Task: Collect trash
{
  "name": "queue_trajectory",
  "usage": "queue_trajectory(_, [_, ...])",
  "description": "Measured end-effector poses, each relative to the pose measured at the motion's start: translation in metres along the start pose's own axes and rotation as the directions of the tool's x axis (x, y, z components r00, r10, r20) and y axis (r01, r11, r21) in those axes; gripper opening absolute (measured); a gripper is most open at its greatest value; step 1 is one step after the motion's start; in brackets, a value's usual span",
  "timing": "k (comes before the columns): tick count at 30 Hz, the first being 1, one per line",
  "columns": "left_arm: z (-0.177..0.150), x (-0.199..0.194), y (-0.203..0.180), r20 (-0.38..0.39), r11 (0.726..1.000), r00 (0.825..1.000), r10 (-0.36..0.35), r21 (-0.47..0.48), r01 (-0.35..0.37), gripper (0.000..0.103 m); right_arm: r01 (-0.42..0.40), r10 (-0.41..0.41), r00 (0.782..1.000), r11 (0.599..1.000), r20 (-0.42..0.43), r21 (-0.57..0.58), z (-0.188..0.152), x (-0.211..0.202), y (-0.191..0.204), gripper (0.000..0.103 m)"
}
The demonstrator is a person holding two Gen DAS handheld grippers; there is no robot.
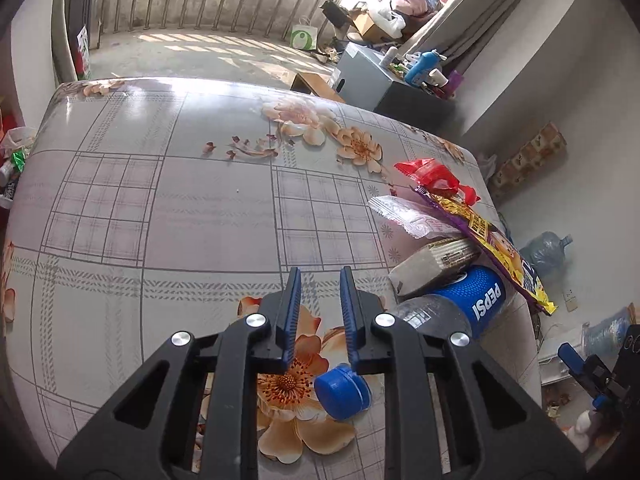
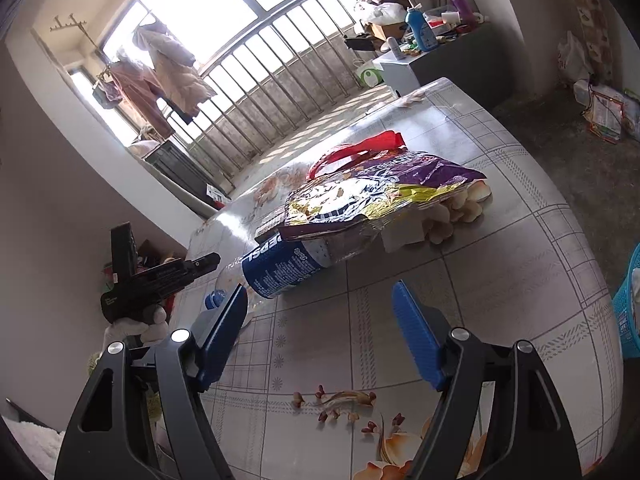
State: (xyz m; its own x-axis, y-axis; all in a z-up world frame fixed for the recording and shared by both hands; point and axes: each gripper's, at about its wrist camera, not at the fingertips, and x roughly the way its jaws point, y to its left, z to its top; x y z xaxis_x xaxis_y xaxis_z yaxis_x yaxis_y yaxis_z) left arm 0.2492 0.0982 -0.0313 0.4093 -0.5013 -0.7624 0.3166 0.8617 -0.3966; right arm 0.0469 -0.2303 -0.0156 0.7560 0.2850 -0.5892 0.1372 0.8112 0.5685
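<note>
L gripper (image 1: 320,276) jaws narrowly apart, empty — bottle cap (image 1: 342,393) beneath. R gripper (image 2: 320,296) jaws wide; only R view shows teal basket (image 2: 626,312) off table edge (image 2: 612,360).

Pepsi bottle (image 2: 286,268) half buried under snack bag (image 2: 376,192); blue basket (image 2: 628,308) cut off

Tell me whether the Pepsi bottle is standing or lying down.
Lying down. The Pepsi bottle rests on its side on the table, its blue cap pointing sideways, wrappers piled on it.
</note>
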Motion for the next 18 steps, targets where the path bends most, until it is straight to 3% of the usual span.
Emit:
queue_trajectory(6, [-0.038,-0.008,-0.006,-0.113,0.988,0.982,-0.154,0.005,0.156,0.015,-0.006,0.007,0.999,1.0,-0.034,0.022,0.0,0.01,-0.003,0.073])
queue_trajectory(8, [-0.047,-0.016,-0.008,-0.113,0.98,0.974,-0.195,0.005,0.197,0.015,-0.005,0.007,0.999,1.0,-0.044,0.027,0.0,0.012,-0.004,0.073])
queue_trajectory(12, [-0.044,-0.026,-0.005,-0.055,0.987,0.987,-0.154,0.025,0.156,0.015,-0.032,0.035,0.997,0.999,-0.063,0.044,-0.001,0.02,-0.004,0.073])
queue_trajectory(18, [-0.042,0.01,-0.003,-0.123,0.988,0.98,-0.156,0.001,0.157,0.015,-0.061,0.075,0.991,0.99,-0.109,0.124,-0.004,0.037,-0.008,0.073])
